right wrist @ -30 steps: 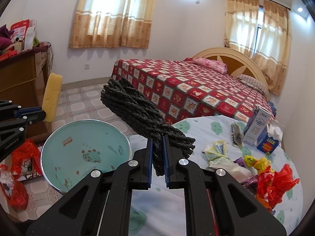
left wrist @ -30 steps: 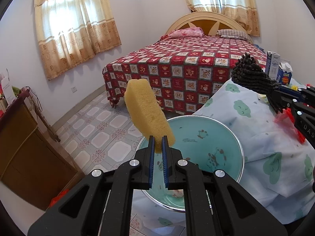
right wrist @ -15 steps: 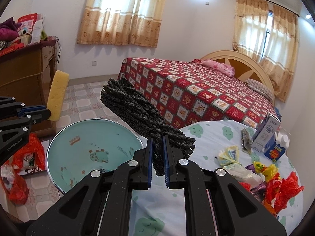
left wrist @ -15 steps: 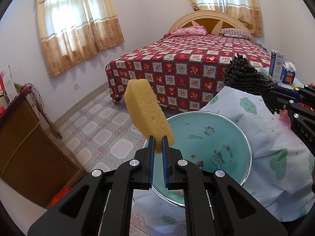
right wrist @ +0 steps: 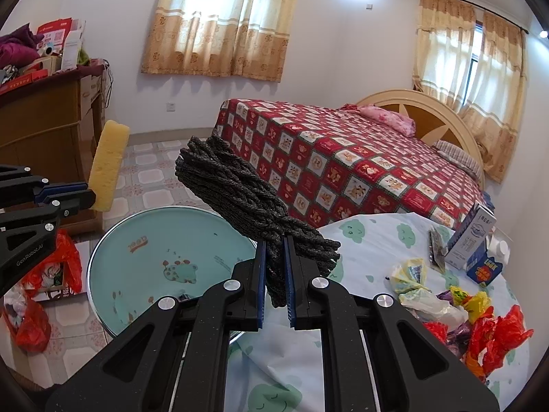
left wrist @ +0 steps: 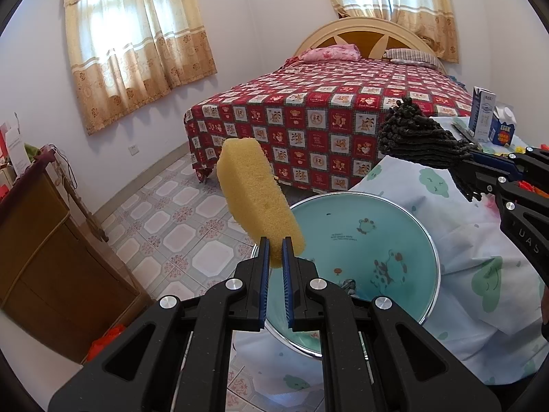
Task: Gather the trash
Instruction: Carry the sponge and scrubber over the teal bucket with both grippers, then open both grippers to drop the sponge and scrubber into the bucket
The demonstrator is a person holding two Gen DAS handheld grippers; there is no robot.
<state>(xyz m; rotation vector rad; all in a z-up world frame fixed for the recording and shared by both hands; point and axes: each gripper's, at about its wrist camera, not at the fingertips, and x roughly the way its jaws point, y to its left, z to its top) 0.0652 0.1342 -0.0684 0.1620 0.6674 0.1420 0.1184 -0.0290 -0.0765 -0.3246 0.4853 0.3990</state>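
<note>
My left gripper point(left wrist: 273, 257) is shut on a yellow sponge point(left wrist: 255, 199) that stands up from its jaws; the sponge also shows in the right wrist view point(right wrist: 108, 164). My right gripper point(right wrist: 274, 267) is shut on a bundle of dark grey braided cord point(right wrist: 240, 192), also seen in the left wrist view point(left wrist: 422, 144). Both are held in the air above a teal enamel basin point(left wrist: 374, 240), point(right wrist: 164, 243) at the table's edge. Crumpled wrappers and plastic bags point(right wrist: 456, 309) lie on the table at the right.
The round table has a light blue cartoon cloth point(right wrist: 370, 240). Milk cartons point(right wrist: 475, 243) stand at its far right. A bed with a red checked cover point(left wrist: 343, 110) is behind. A wooden cabinet point(left wrist: 44, 250) stands left, with red bags point(right wrist: 37, 295) on the tiled floor.
Both grippers have risen and drawn back a little, so the basin looks lower and farther. Each keeps its hold on its object.
</note>
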